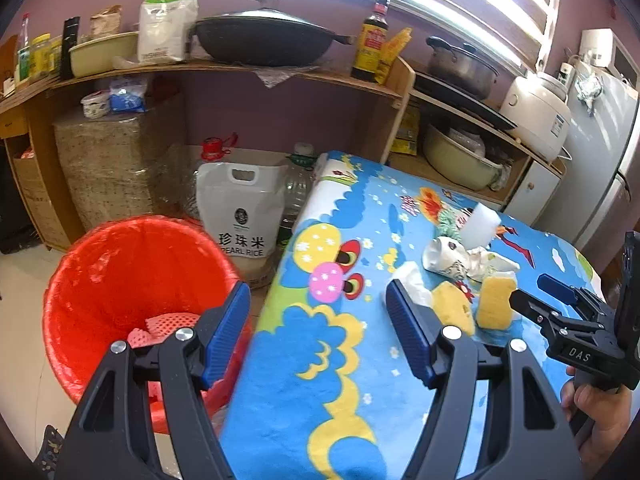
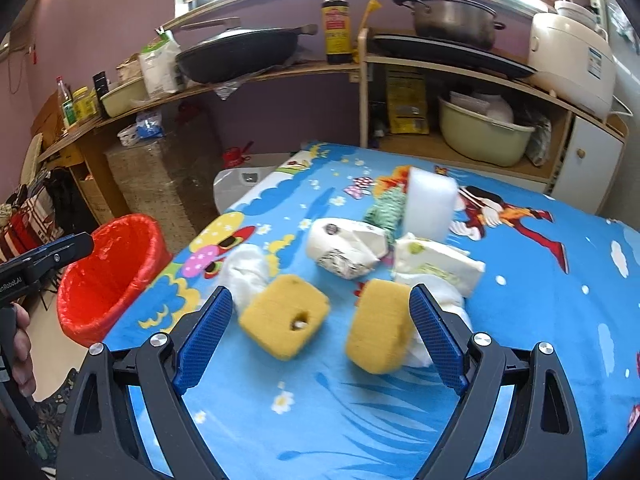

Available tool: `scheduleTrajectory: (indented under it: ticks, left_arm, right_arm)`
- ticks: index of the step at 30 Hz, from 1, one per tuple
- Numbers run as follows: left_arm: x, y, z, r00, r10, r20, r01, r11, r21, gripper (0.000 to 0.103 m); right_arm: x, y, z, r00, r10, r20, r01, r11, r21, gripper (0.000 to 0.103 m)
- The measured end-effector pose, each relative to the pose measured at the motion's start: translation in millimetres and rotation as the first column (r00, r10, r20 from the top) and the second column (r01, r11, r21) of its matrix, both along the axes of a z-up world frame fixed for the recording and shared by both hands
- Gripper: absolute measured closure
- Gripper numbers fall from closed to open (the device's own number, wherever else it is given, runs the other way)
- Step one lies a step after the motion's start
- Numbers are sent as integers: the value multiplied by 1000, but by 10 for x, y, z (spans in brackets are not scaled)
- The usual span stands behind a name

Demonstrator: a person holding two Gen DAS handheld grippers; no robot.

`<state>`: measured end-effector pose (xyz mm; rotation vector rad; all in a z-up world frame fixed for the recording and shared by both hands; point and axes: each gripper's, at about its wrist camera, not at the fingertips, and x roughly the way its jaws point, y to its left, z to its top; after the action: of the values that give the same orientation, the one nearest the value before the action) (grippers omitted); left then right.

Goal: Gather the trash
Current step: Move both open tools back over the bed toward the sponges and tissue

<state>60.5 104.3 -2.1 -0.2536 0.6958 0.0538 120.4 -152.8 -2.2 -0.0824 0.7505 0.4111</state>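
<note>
Currently both right tongs [image 2: 320, 332] and left tongs [image 1: 316, 328] are held wide, empty. Sponges [image 2: 286, 316], probably light and soft, lie on the counter [image 2: 520, 320]; flat sides should be pinched.

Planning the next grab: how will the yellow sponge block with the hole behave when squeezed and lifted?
The yellow sponge block looks porous, so it probably compresses and weighs little. Its flat faces suggest it won't roll. The right gripper stands open, seemingly wide enough for it.
</note>
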Motion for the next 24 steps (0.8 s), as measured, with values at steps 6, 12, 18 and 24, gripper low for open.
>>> scheduleTrajectory:
  ticks: [6, 12, 18, 24]
  left_arm:
    - [109, -197, -42, 999, -30, -10, 31, 1000, 3, 35]
    - [212, -337, -89, 998, -52, -22, 52, 999, 1, 35]
    - [341, -468, -149, 997, -72, -36, 72, 997, -1, 35]
    - [489, -571, -257, 993, -98, -59, 98, 995, -10, 41]
  right_arm:
    - [31, -211, -42, 1000, -31, -6, 31, 1000, 2, 19]
    - [70, -370, -95, 998, -56, -17, 56, 998, 8, 19]
    - [107, -437, -143, 998, -55, -25, 55, 998, 17, 19]
    - [148, -387, -212, 999, -31, -41, 31, 999, 18, 21]
